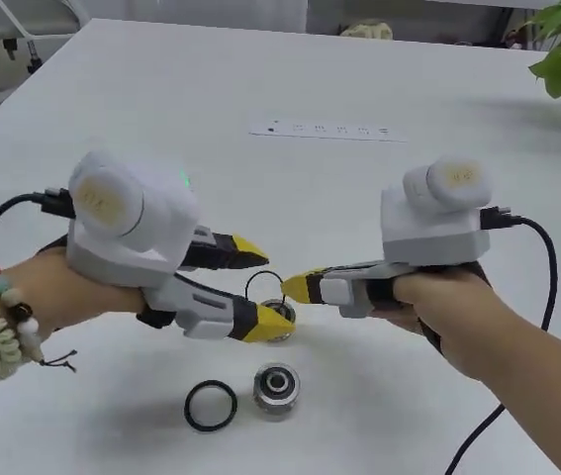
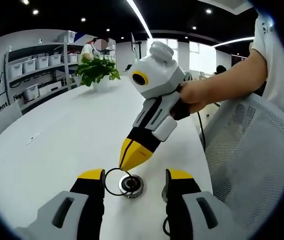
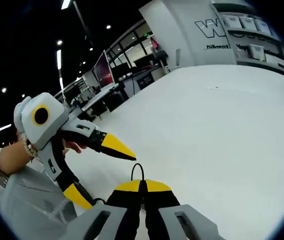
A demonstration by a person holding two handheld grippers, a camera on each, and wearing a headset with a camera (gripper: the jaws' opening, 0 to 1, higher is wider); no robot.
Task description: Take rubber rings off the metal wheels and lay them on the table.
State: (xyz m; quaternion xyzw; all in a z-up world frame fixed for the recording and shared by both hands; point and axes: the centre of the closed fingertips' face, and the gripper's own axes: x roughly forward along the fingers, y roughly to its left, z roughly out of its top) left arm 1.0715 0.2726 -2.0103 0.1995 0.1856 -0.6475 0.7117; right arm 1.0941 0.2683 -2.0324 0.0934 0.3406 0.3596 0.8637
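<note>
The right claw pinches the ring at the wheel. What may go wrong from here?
1. The right claw pinches the ring only at its very tips, so the ring may slip out and snap back toward the wheel.
2. The left claw stands open on either side of the wheel and does not seem to clamp it, so a pull may drag or lift the wheel.

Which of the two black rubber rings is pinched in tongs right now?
The upright ring in the right tongs; the other ring lies flat on the table.
</note>
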